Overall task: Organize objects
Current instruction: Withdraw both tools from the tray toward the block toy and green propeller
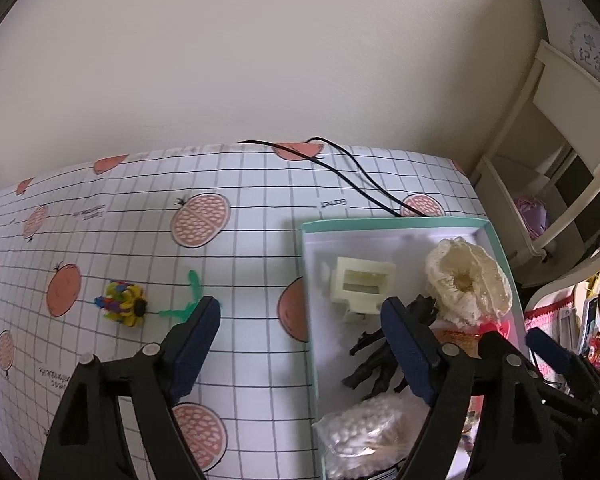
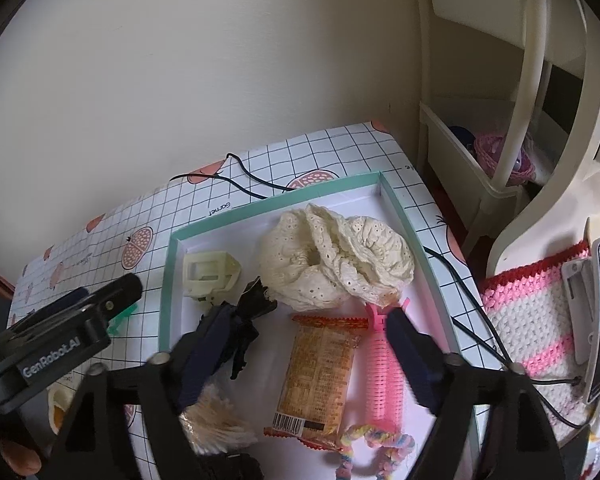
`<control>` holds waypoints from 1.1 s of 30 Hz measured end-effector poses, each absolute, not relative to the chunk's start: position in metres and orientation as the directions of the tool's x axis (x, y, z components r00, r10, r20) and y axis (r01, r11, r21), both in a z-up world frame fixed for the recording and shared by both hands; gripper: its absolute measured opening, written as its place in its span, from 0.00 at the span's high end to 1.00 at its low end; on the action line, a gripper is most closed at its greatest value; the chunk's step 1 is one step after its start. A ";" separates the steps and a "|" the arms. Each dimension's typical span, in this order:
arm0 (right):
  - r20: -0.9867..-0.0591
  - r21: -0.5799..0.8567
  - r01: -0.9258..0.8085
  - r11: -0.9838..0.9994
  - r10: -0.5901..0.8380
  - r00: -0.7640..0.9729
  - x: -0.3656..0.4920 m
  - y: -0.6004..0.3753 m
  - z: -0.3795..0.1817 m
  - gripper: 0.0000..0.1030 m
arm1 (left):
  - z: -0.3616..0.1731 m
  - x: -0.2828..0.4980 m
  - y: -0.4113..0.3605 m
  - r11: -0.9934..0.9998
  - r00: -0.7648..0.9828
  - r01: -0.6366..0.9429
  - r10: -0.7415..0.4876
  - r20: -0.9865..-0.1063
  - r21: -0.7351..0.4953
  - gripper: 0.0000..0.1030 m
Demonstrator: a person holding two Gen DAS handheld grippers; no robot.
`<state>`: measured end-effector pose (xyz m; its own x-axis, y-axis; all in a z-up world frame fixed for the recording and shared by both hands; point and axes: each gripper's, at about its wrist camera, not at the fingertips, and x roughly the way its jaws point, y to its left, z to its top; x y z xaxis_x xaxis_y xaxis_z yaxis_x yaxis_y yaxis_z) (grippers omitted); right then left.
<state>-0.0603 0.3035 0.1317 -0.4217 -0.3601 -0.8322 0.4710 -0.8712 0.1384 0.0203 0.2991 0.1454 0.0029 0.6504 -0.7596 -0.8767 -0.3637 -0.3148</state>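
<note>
"GenRobot.AI" on left tongs (image 2: 66, 354); "Garnet" on tablecloth (image 2: 219, 209)

I see both views lit softly and evenly, a little dim, with no hard shadows or glare. The wall (image 1: 260, 60) grades darker toward the upper left. Fisheye bending curves the tablecloth (image 1: 140, 220) grid, and black vignette fills the corners. The lower edges of the frame look soft and slightly blurred
</note>
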 end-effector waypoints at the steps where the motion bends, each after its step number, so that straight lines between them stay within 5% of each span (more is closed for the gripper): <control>1: -0.831 0.137 0.472 -0.871 -0.360 -0.423 -0.060 0.303 0.132 0.08 | 0.145 0.019 0.296 -0.371 -0.004 -0.873 0.652 -0.758 -0.315 0.17; 5: -0.830 0.134 0.472 -0.871 -0.359 -0.428 -0.060 0.303 0.132 0.03 | 0.141 0.012 0.287 -0.404 -0.024 -0.856 0.654 -0.756 -0.323 0.17; 8: -0.828 0.130 0.471 -0.872 -0.356 -0.432 -0.060 0.302 0.132 0.01 | 0.136 0.007 0.283 -0.426 -0.034 -0.842 0.654 -0.756 -0.331 0.05; 33: -0.836 0.101 0.469 -0.877 -0.330 -0.437 -0.057 0.288 0.122 0.00 | 0.108 -0.025 0.266 -0.521 -0.079 -0.771 0.649 -0.757 -0.366 0.05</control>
<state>-0.0569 0.2881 0.1225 -0.4375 -0.3304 -0.8363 0.4692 -0.8773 0.1011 -0.0247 0.2655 0.1076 -0.0792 0.6490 -0.7566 -0.7715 -0.5206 -0.3658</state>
